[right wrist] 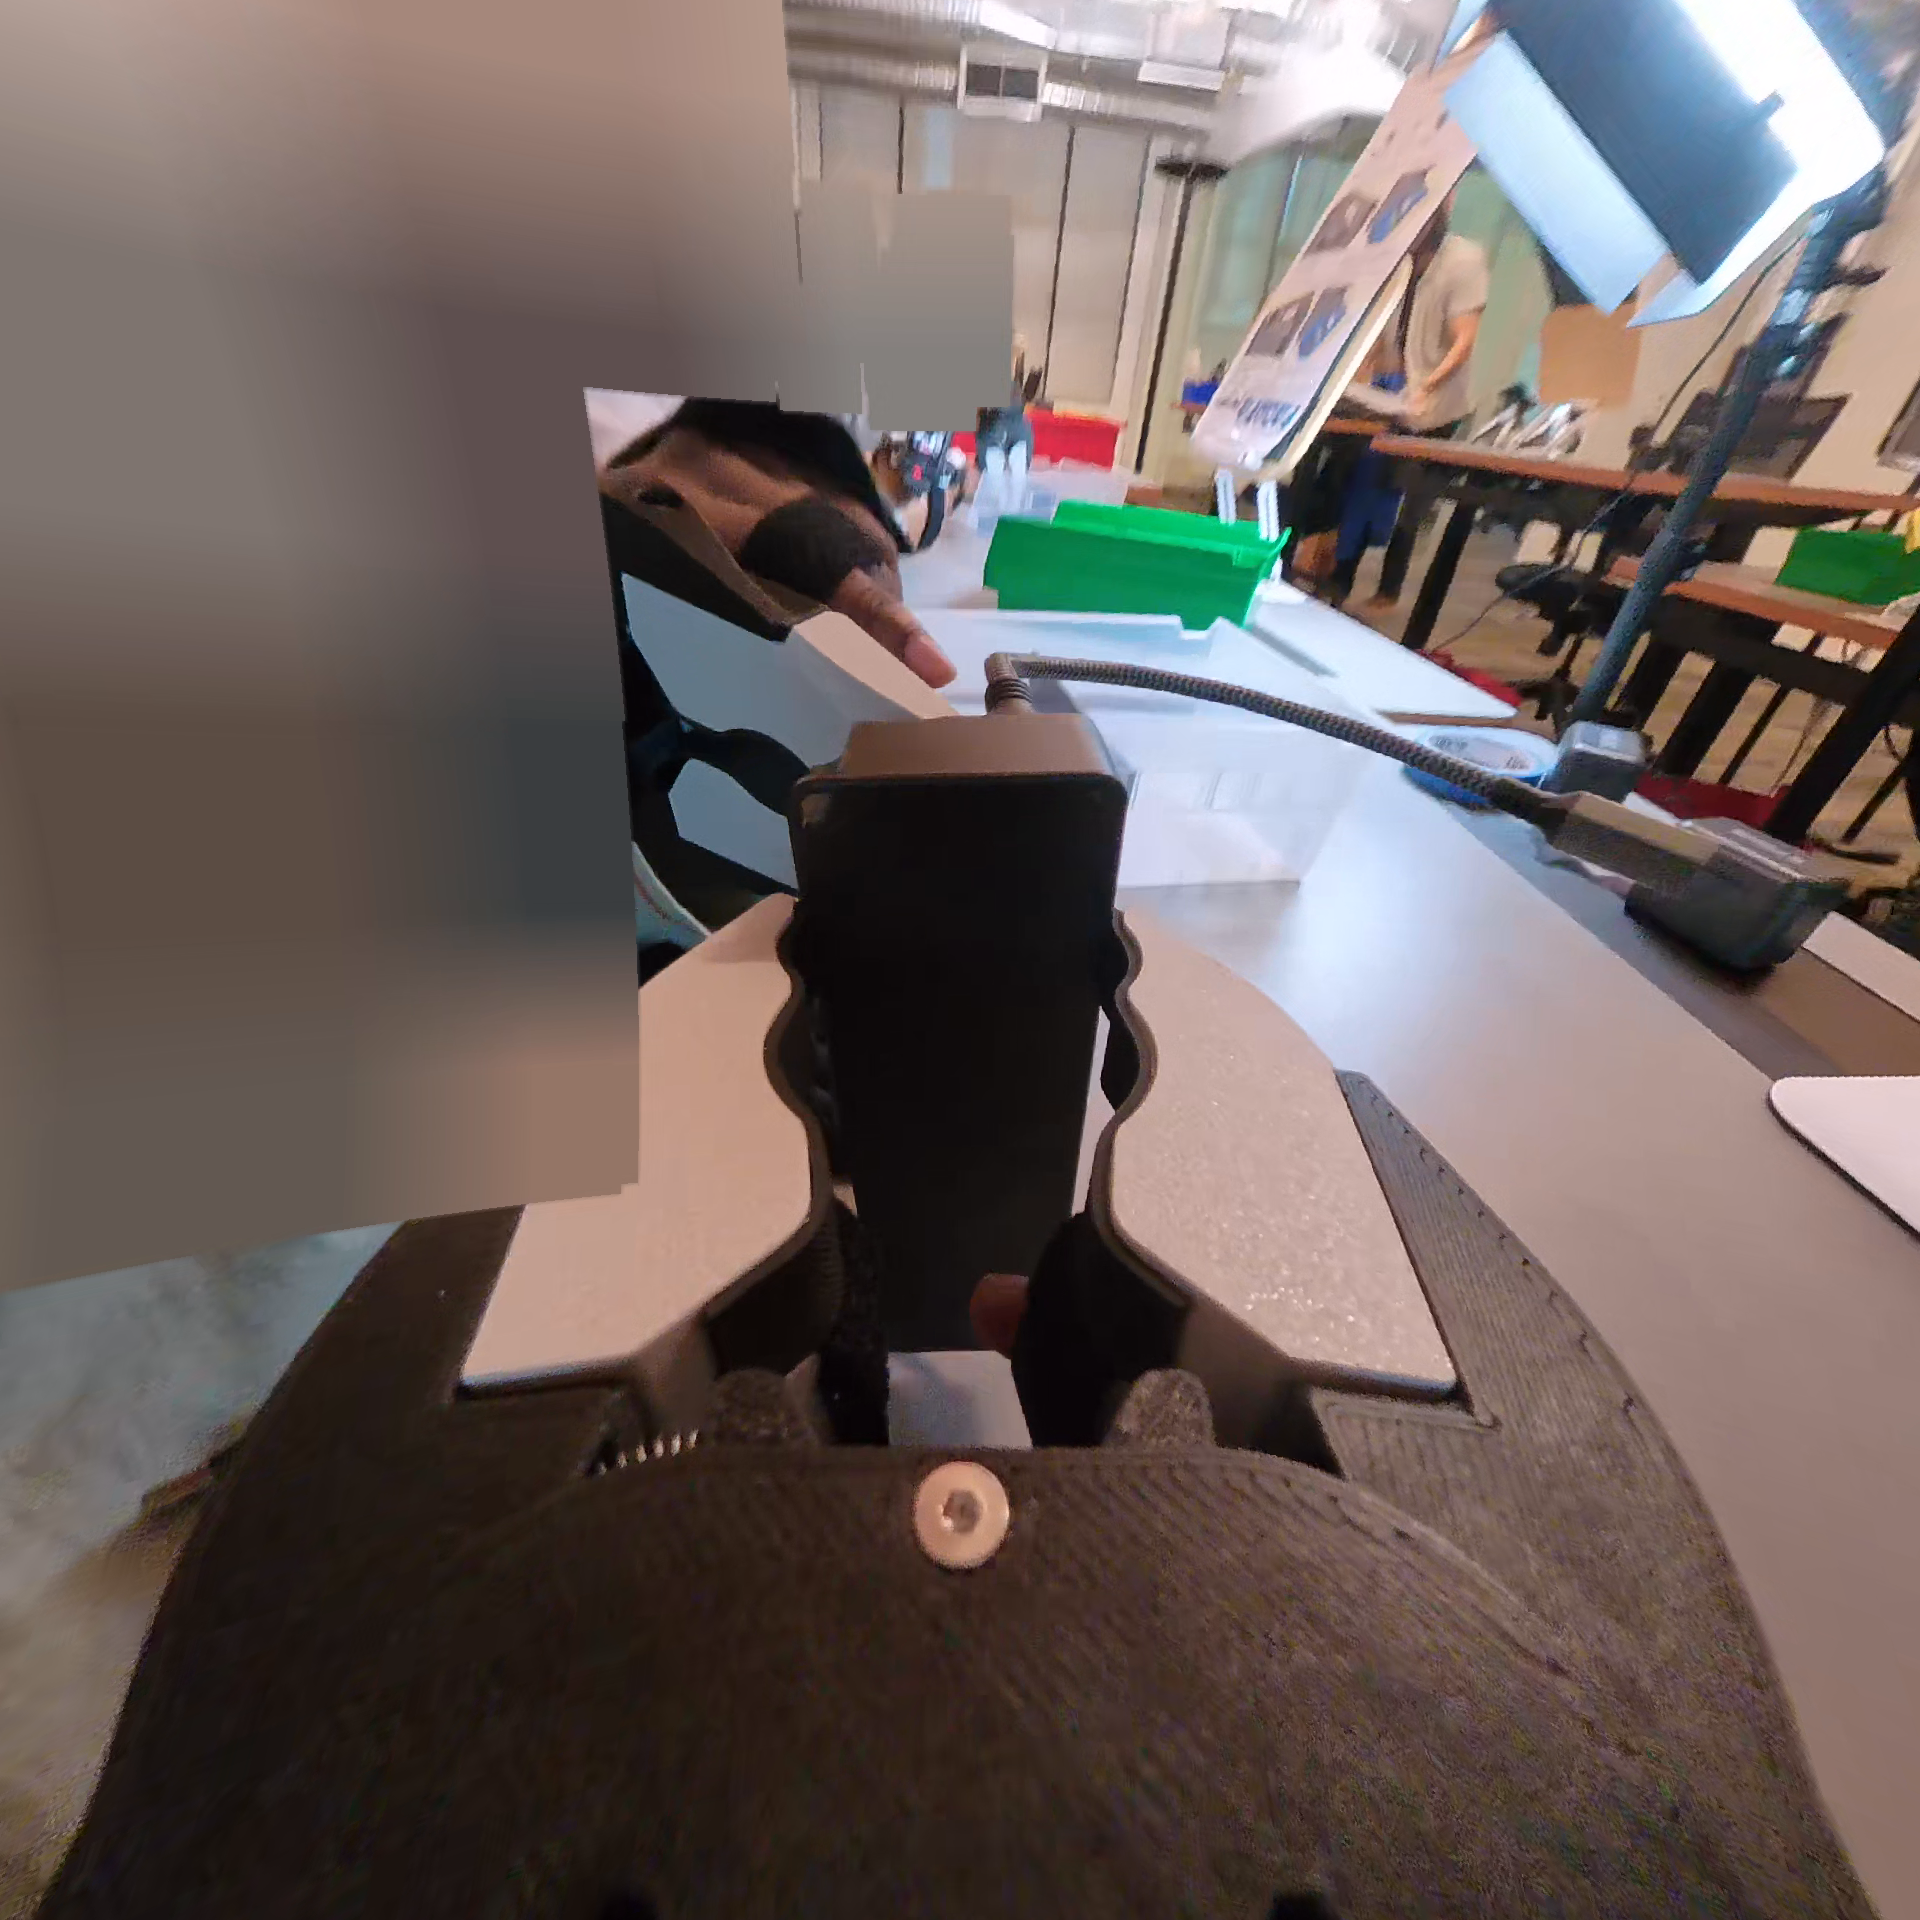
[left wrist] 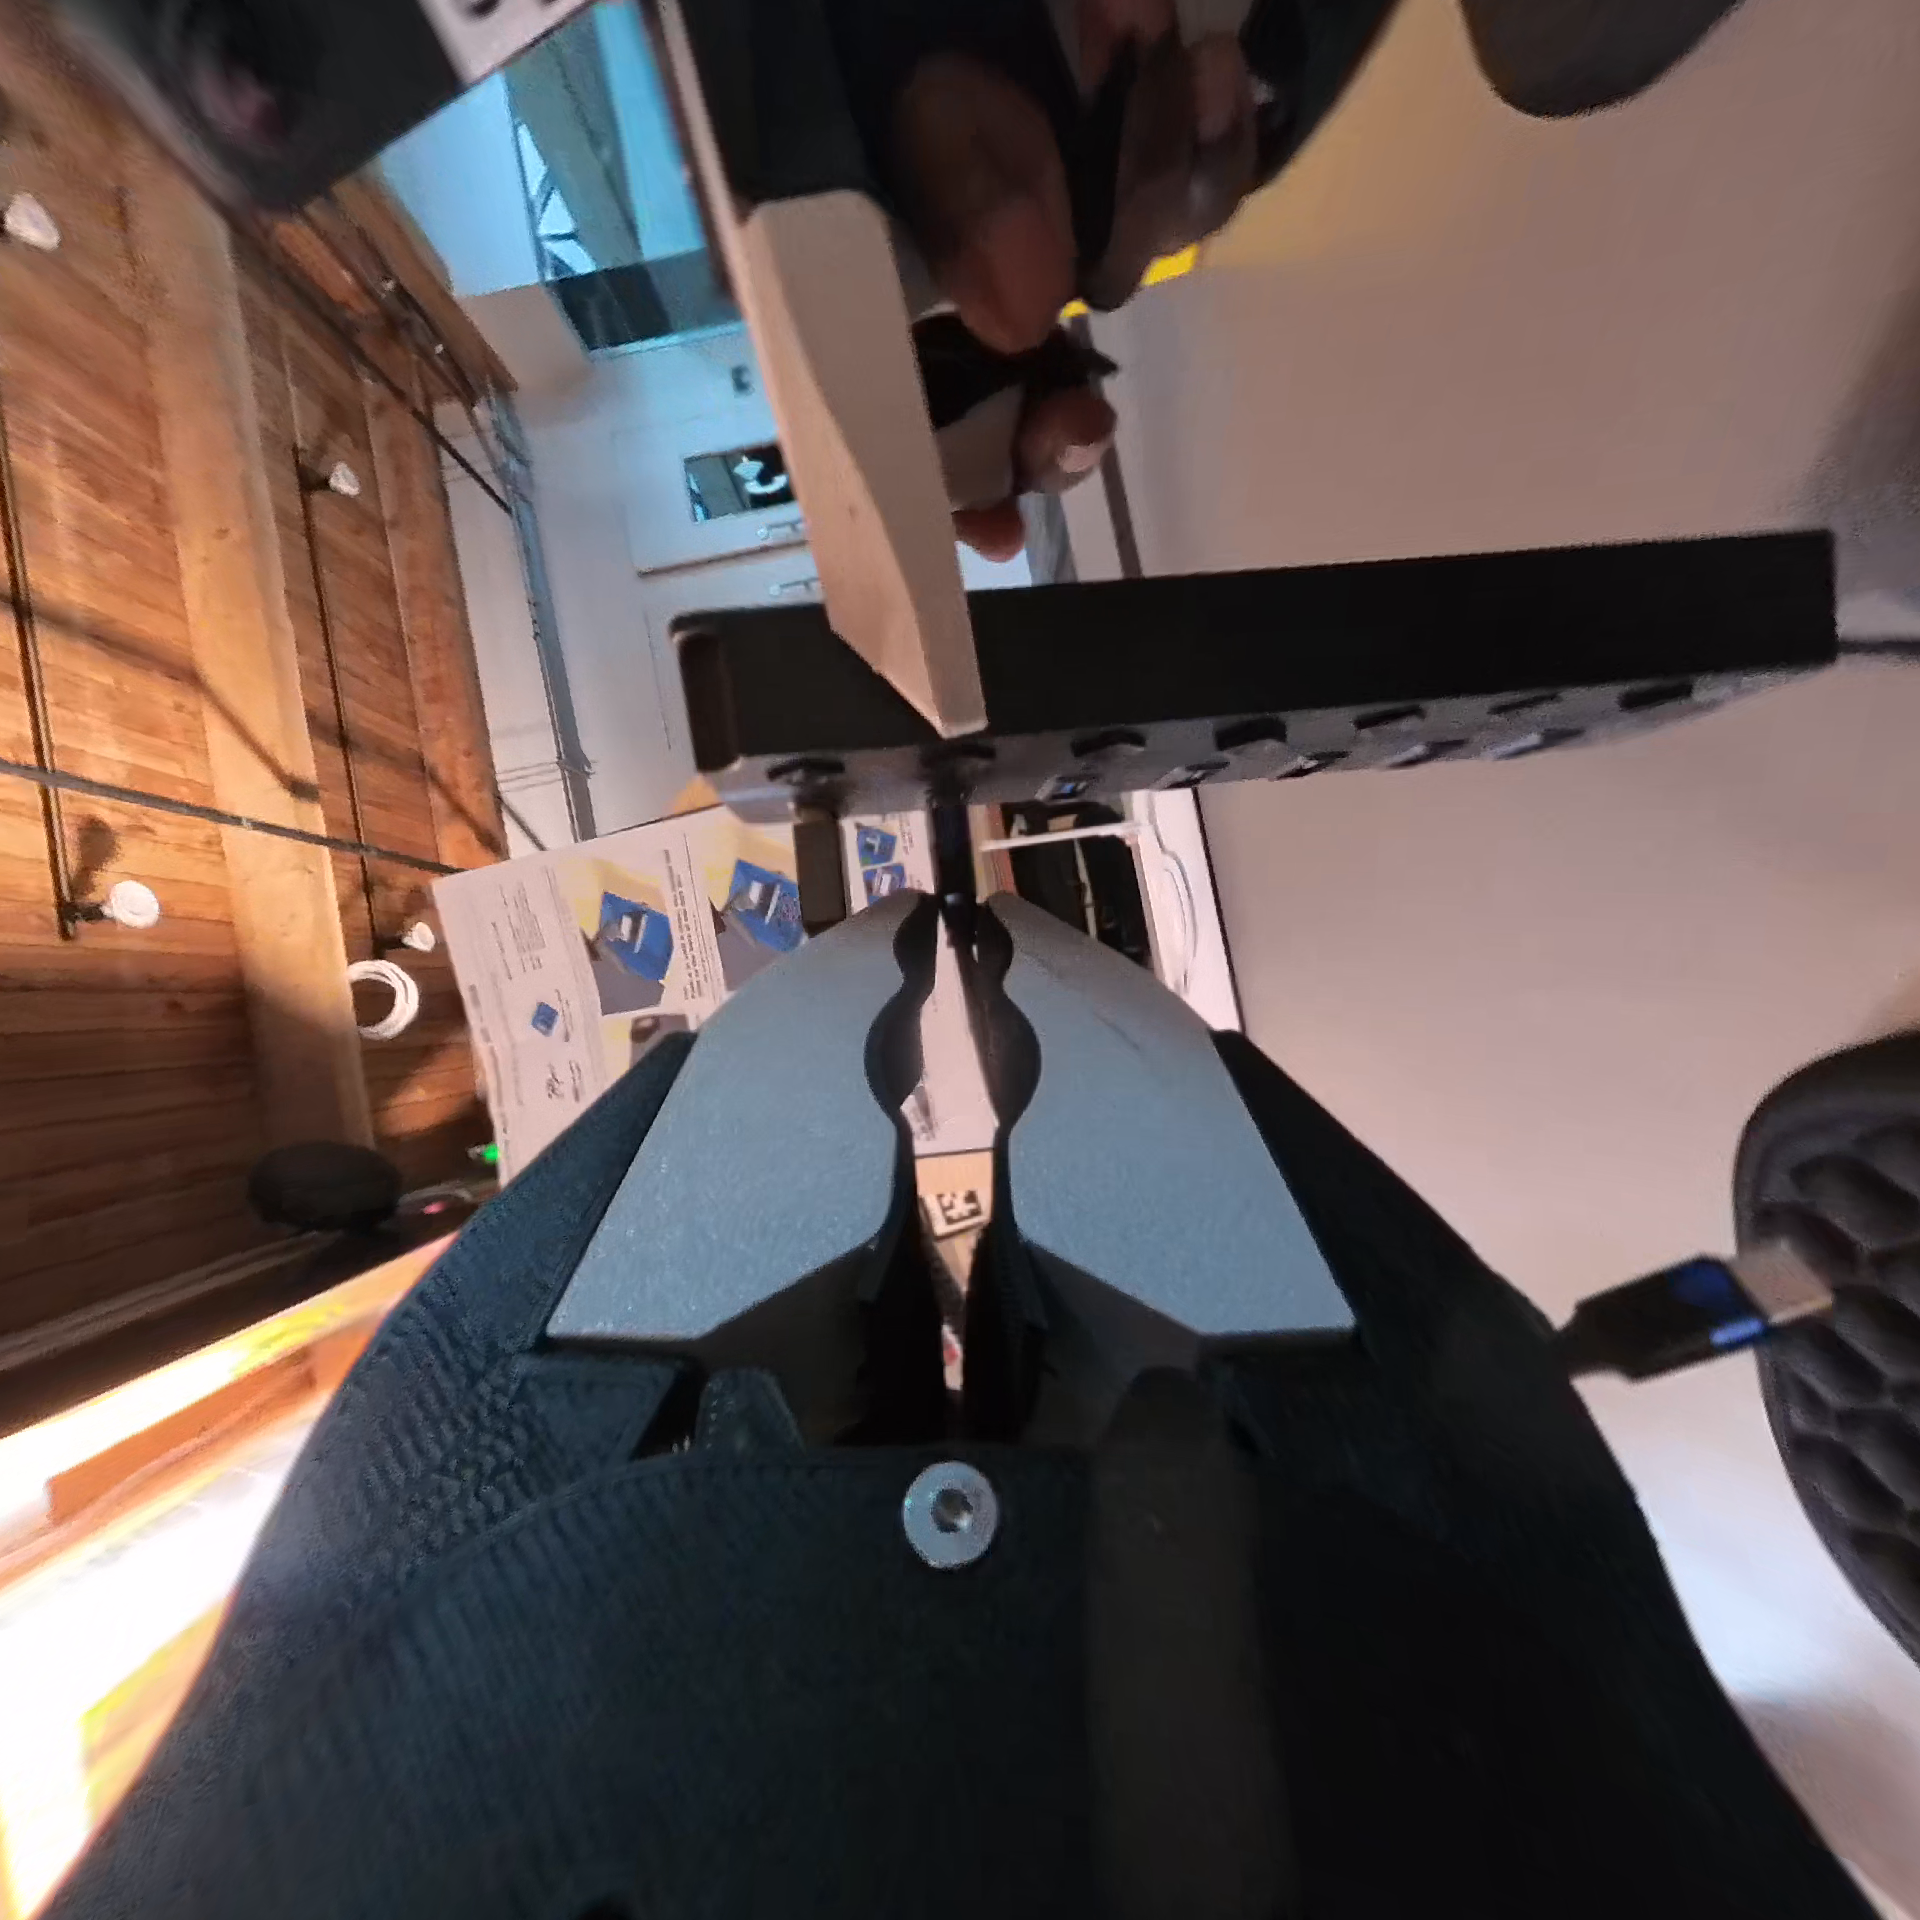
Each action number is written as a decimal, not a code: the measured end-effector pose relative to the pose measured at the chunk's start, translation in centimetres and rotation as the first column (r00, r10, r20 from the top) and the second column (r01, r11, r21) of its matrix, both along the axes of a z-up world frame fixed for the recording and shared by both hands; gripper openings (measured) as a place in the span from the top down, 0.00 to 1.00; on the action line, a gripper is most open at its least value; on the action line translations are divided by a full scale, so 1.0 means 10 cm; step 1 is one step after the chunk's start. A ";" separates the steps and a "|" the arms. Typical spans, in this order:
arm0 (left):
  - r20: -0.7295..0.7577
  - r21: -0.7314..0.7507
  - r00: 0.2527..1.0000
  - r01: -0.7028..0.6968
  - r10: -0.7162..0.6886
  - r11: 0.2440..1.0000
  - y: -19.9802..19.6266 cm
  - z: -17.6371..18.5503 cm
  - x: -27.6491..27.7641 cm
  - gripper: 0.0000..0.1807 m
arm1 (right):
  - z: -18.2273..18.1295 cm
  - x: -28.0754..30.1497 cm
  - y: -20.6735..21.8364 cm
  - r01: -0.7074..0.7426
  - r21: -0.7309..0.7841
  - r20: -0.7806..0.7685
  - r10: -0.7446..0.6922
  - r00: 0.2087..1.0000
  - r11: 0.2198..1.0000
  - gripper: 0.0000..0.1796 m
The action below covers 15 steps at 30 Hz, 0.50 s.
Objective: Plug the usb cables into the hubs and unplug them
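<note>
Your left gripper (left wrist: 951,914) was pinched nearly closed on a thin black cable (left wrist: 954,862), its grey fingers (left wrist: 790,1091) meeting at the tips around the cord. That cable ran straight from the fingertips into the port edge of a long black hub (left wrist: 1351,623), at the second opening from the hub's left end. The left wrist view was rolled on its side, so the white table (left wrist: 1507,364) stood like a wall on the right. The hub was a flat, dark bar with one row of ports along its lighter edge; you could count about seven openings, the far ones too blurred to be sure. One loose plug (left wrist: 1694,1320), black with a blue insert and a metal shell, lay apart near the lower right, touching a dark textured object (left wrist: 1849,1403).

Your right gripper (right wrist: 956,935) clamped a single black hub (right wrist: 956,987) by its sides, held end-on. From its far end one braided grey cable (right wrist: 1247,707) curved rightward to a metal plug (right wrist: 1621,831) resting on a small dark box (right wrist: 1745,914) on the grey table (right wrist: 1455,1039). Behind the held hub, a gloved hand (right wrist: 831,561) with a bare fingertip sat on the other gripper's body. Two green bins (right wrist: 1132,561) stood in the background.
</note>
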<state>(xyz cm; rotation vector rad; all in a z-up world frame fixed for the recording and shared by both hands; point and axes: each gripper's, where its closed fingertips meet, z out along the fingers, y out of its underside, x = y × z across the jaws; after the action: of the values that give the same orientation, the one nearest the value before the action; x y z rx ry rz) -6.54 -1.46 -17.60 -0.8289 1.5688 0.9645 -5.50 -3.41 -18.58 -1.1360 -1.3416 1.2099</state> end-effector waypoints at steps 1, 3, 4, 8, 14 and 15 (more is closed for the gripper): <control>0.021 -0.006 1.000 -0.021 0.022 1.000 0.03 0.02 -0.03 0.96 | 0.03 0.02 0.03 0.010 -0.020 -0.030 -0.010 0.999 1.000 0.69; -0.009 0.007 0.996 -0.084 0.084 0.996 0.09 0.00 -0.13 0.91 | 0.03 0.07 0.07 0.013 -0.050 -0.056 -0.015 0.998 0.999 0.69; -0.026 0.041 0.997 -0.065 0.066 0.997 0.09 0.00 -0.11 0.93 | 0.01 0.07 0.07 0.006 -0.054 -0.052 -0.009 0.999 0.999 0.69; -0.063 0.089 0.996 -0.056 0.062 0.994 0.08 -0.03 -0.03 0.98 | -0.05 0.07 0.06 0.002 -0.048 -0.018 -0.003 1.000 0.999 0.69; 0.042 0.025 0.998 -0.040 0.039 0.999 0.07 0.03 0.01 0.99 | 0.03 0.06 0.04 0.014 -0.055 -0.071 -0.017 0.997 0.998 0.69; 0.058 0.022 0.998 -0.028 0.027 0.999 0.06 0.06 0.01 0.99 | 0.07 0.07 0.03 0.020 -0.037 -0.088 -0.024 0.996 0.999 0.69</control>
<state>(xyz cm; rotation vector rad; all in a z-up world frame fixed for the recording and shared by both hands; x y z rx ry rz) -6.39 -0.86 -17.01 -0.8575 1.4982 0.9680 -4.83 -3.07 -17.89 -1.1072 -1.2426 1.2583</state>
